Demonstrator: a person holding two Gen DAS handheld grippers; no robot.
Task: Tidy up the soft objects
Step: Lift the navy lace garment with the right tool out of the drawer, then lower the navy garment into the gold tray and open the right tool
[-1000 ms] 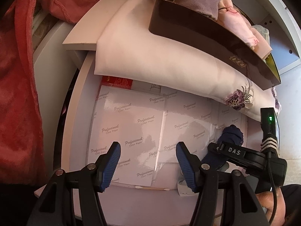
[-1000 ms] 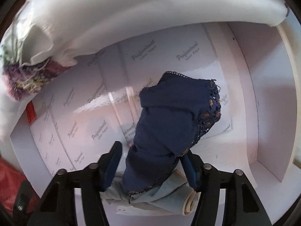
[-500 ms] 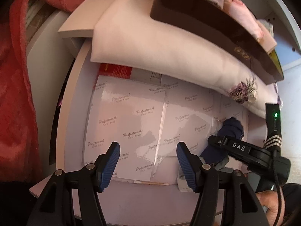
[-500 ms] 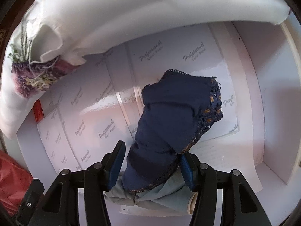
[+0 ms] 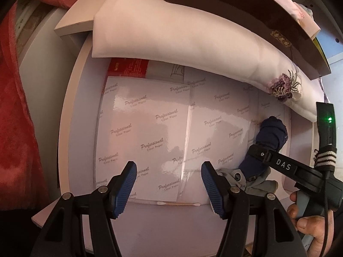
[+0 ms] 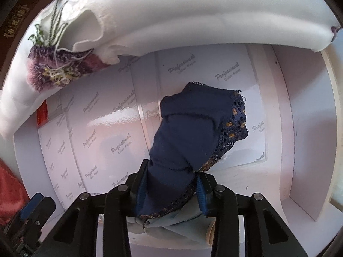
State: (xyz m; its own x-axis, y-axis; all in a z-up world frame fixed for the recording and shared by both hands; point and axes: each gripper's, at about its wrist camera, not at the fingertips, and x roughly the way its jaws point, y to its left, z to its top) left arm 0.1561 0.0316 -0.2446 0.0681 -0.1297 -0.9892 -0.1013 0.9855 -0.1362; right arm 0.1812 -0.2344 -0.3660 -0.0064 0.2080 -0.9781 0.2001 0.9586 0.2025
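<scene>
Left wrist view, left gripper point(image 5: 169, 181): I held its blue-padded jaws wide apart with nothing between them, hovering over the glossy "Professional" photo paper sheets point(image 5: 148, 132) lining the white shelf point(image 5: 70, 115).
Left wrist view, task object: the navy lace-trimmed garment point(image 5: 271, 133) stood at the shelf's right end, rising out of my right gripper point(image 5: 246, 172), with a grey-blue cloth point(image 5: 260, 185) bunched below it.
Left wrist view, surroundings: a white embroidered cushion point(image 5: 182, 40) overhung the shelf, a dark brown box point(image 5: 246, 17) rested on it, and a cotton swab point(image 5: 178, 203) lay by the front edge.
Right wrist view, right gripper point(image 6: 171, 189): I had its jaws pinched together on the navy garment's lower fold, gripping it firmly; the lace end point(image 6: 234, 124) flopped free above.
Right wrist view, grey-blue cloth point(image 6: 171, 224): it lay under the jaws; whether it was clamped too I could not tell.
Technique, my judgement: the step was carrying the garment off; lifting straight and slowly, clear of the cushion's purple embroidery point(image 6: 55, 70), should keep the lace from snagging.
</scene>
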